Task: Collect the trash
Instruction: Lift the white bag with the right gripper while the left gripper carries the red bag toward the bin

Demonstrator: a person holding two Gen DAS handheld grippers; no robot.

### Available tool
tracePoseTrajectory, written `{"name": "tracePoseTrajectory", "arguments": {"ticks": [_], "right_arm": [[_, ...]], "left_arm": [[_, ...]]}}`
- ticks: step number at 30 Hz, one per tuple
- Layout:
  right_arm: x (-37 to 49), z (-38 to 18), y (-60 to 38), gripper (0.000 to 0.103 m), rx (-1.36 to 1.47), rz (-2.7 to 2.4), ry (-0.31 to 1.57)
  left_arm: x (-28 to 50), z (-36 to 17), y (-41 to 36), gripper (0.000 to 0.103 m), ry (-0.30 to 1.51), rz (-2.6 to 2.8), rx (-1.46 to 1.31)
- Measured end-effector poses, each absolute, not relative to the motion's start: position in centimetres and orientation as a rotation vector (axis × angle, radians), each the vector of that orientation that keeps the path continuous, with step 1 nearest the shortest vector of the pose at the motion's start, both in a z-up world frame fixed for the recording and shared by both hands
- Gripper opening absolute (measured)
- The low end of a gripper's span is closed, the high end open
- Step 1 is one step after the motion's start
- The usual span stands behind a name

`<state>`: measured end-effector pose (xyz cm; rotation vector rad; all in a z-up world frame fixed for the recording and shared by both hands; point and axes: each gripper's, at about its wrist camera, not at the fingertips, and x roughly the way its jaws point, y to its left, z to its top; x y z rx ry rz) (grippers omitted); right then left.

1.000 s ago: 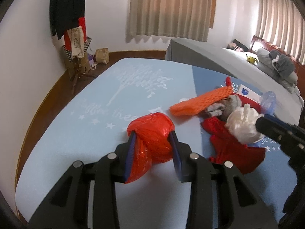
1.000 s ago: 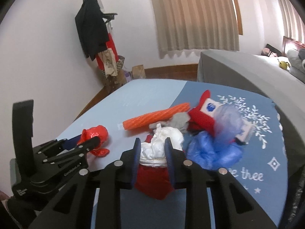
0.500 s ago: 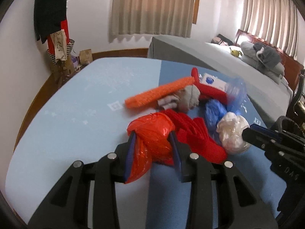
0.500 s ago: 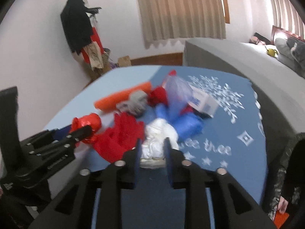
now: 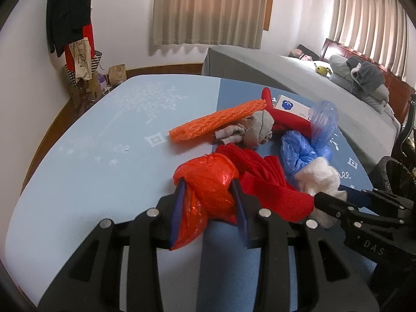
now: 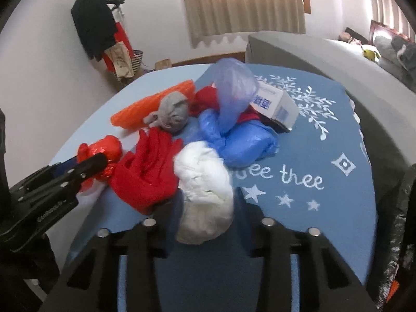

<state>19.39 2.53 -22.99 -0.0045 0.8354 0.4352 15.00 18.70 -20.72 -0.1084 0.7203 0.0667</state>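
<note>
The left gripper [image 5: 209,205] pinches a crumpled red-orange plastic bag [image 5: 208,182] just above the blue patterned mat [image 5: 104,161]. The right gripper [image 6: 205,202], whose jaws have just been opening, straddles a white crumpled plastic wad [image 6: 205,184], with contact unclear. Beyond lie red knitted gloves [image 6: 148,171], a blue plastic bag [image 6: 239,140], a grey sock ball [image 6: 174,111] and an orange foam net sleeve [image 5: 218,122].

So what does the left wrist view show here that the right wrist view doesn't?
Only the left wrist view shows the left gripper squeezing the red plastic bag from close up. Only the right wrist view shows the box's printed end and the white wad between the right gripper's fingers, which have just been opening. Both show the orange foam net, red glove, blue bags and grey sock.
</note>
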Motion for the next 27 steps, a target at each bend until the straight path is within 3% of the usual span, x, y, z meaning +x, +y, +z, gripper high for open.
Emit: {"name": "tracePoseTrajectory", "arguments": {"ticks": [3, 15, 27], "right_arm": [[19.1, -22.6, 1.9, 0.029, 0.022, 0.436, 0.818], [17.9, -18.2, -1.9, 0.028, 0.076, 0.356, 0.687], [16.1, -15.4, -12.6, 0.028, 0.115, 0.134, 0.612]], "left_arm": [[14.9, -20.6, 18.5, 0.034, 0.716, 0.067, -0.111], [14.8, -17.8, 14.6, 0.034, 0.650, -0.008, -0.101], [15.7, -16.3, 4.2, 0.034, 0.625, -0.228, -0.047]]}}
